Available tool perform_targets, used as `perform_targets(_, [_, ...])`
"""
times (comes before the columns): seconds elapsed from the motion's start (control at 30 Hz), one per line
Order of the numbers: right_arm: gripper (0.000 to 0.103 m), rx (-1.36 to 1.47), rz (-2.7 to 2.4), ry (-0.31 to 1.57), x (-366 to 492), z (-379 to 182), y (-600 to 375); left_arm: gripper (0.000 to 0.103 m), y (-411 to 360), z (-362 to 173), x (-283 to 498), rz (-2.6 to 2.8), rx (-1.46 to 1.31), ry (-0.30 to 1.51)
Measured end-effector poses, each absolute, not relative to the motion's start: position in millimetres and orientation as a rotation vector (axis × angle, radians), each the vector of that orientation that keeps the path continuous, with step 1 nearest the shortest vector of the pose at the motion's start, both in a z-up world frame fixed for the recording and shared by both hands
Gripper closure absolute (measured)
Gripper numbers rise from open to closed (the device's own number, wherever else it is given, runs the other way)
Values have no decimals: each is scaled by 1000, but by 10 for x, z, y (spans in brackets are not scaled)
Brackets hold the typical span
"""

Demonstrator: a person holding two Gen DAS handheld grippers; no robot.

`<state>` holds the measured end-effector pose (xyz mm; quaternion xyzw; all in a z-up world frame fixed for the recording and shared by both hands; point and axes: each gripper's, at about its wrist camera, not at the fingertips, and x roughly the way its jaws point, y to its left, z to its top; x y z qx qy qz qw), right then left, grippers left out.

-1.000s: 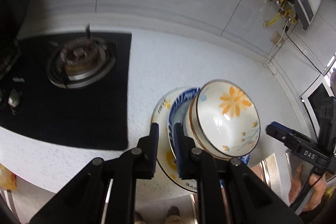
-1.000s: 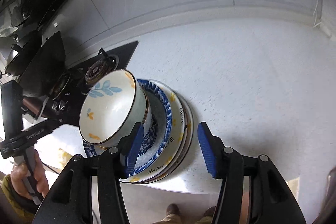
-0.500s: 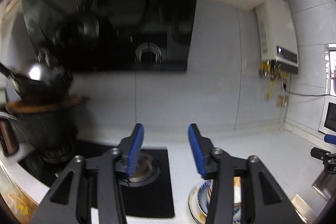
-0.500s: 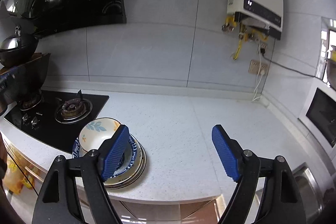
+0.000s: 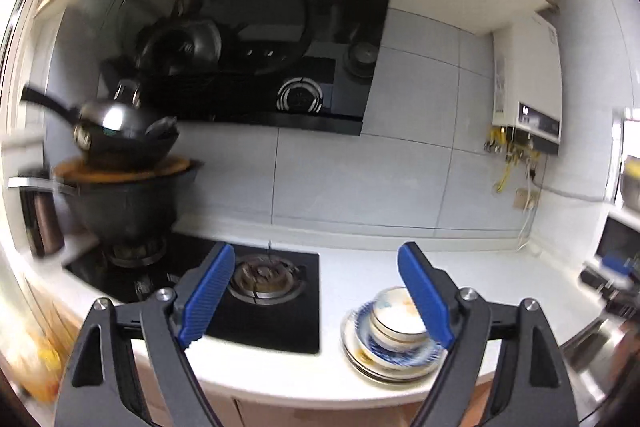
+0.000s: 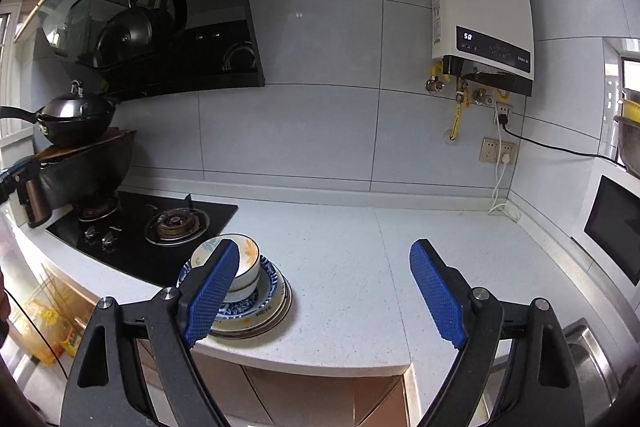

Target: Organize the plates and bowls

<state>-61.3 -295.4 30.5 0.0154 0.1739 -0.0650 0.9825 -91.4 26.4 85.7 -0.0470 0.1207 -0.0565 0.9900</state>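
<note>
A white flowered bowl (image 6: pixel 245 263) sits upright on a blue-patterned plate (image 6: pixel 269 285) atop a stack of plates (image 6: pixel 280 307) near the counter's front edge, right of the hob. The same stack (image 5: pixel 386 355) with the bowl (image 5: pixel 396 319) shows in the left wrist view. My left gripper (image 5: pixel 316 295) is open and empty, pulled back above the counter. My right gripper (image 6: pixel 326 291) is open and empty, held back from the stack, which lies behind its left finger.
A black gas hob (image 6: pixel 160 227) lies left of the stack, with stacked woks (image 6: pixel 76 131) on its far burner. A range hood (image 5: pixel 256 39) and water heater (image 6: pixel 480 7) hang on the wall. A microwave (image 6: pixel 612 223) and sink (image 6: pixel 592 359) are at the right.
Both grippers have drawn back and lifted away from the stack, and both have opened wider. The bowl and plates stay on the counter.
</note>
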Motion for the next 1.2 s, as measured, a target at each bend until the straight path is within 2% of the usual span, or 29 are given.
perform_targets(0.17, [19,22,-79,375,-665,71,-2899,19,385,872,-1258,-35,-141,312])
perform_targets(0.4, [19,51,-42,423,-764,-4,-2680,19,563,886,-1591,26,-122,290])
perform_targets(0.7, [19,72,-141,513,-888,153,-2446,19,873,871,-1360,-5,-42,305])
perform_targets(0.9, [19,77,-243,551,-1042,275,-2256,19,1133,664,-1156,-52,-42,389])
perform_targets(1.2, [19,158,-334,402,-1348,506,-2288,19,1306,461,-892,-97,-72,507])
